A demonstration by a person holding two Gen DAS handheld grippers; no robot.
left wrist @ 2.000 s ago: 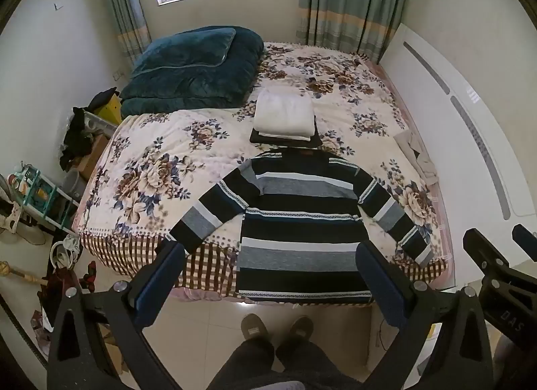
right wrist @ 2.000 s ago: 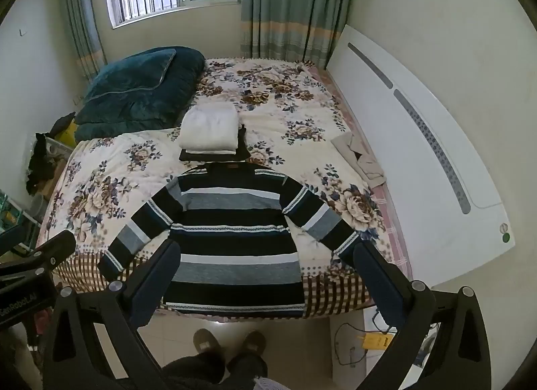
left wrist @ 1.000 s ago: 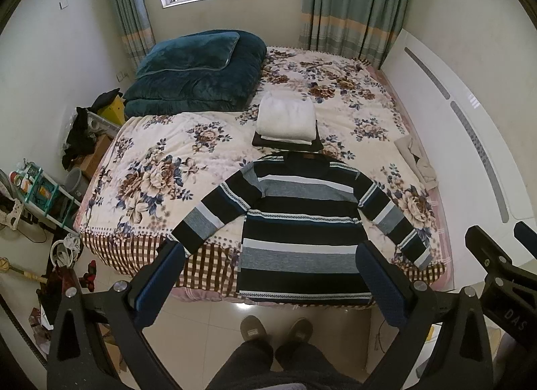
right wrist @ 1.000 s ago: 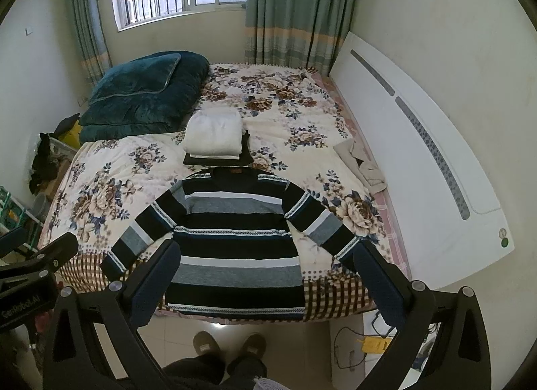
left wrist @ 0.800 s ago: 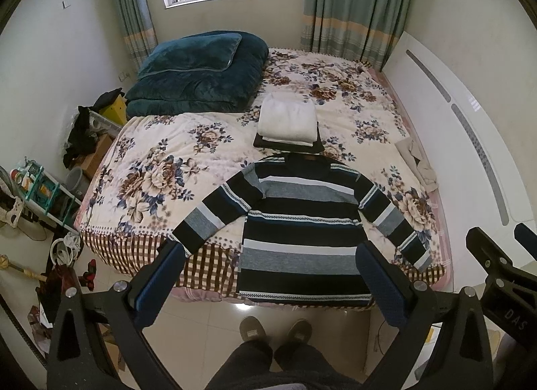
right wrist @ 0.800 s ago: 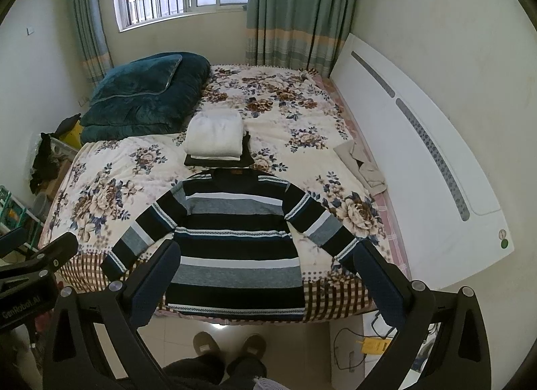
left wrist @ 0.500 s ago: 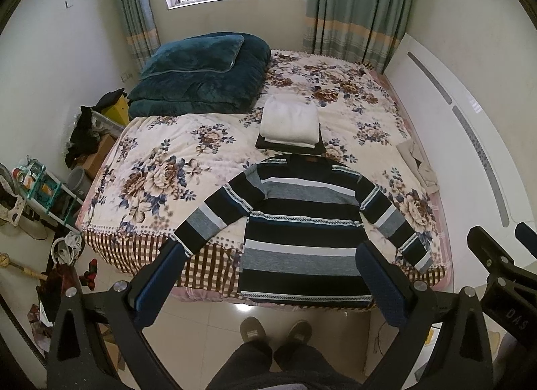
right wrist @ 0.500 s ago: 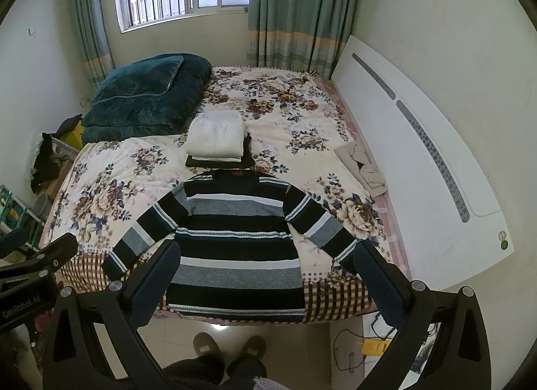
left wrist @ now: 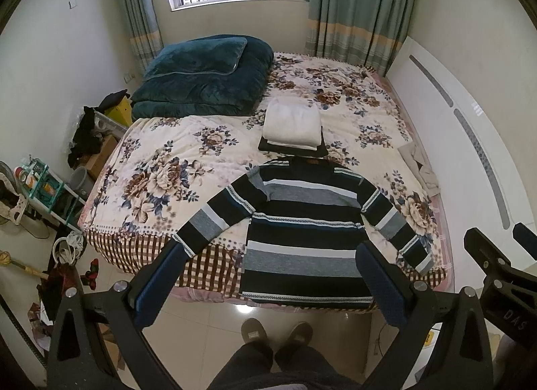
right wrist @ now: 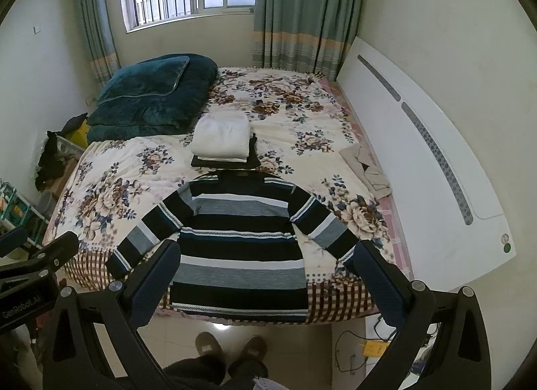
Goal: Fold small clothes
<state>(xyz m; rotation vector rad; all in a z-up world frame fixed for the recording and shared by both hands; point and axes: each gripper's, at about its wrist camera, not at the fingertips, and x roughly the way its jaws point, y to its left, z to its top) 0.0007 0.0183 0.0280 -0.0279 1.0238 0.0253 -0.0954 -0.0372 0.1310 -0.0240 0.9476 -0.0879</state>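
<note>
A dark blue, grey and white striped sweater (left wrist: 302,228) lies flat, sleeves spread, at the near edge of the floral bed (left wrist: 161,168); it also shows in the right wrist view (right wrist: 238,239). Its hem hangs over the edge. A stack of folded clothes, white on black (left wrist: 291,129), sits just beyond the collar, also seen in the right wrist view (right wrist: 223,143). My left gripper (left wrist: 268,286) and right gripper (right wrist: 265,284) are both open and empty, held high above the floor in front of the bed, apart from the sweater.
A folded teal duvet (left wrist: 204,77) lies at the far left of the bed. A beige garment (left wrist: 419,165) lies by the white headboard (left wrist: 470,155). Clutter and a shelf (left wrist: 43,188) stand on the left floor. The person's feet (left wrist: 275,333) stand on the tiles.
Both grippers have tilted up or drawn back slightly, so the window and walls show more. The sweater and the stack have not moved.
</note>
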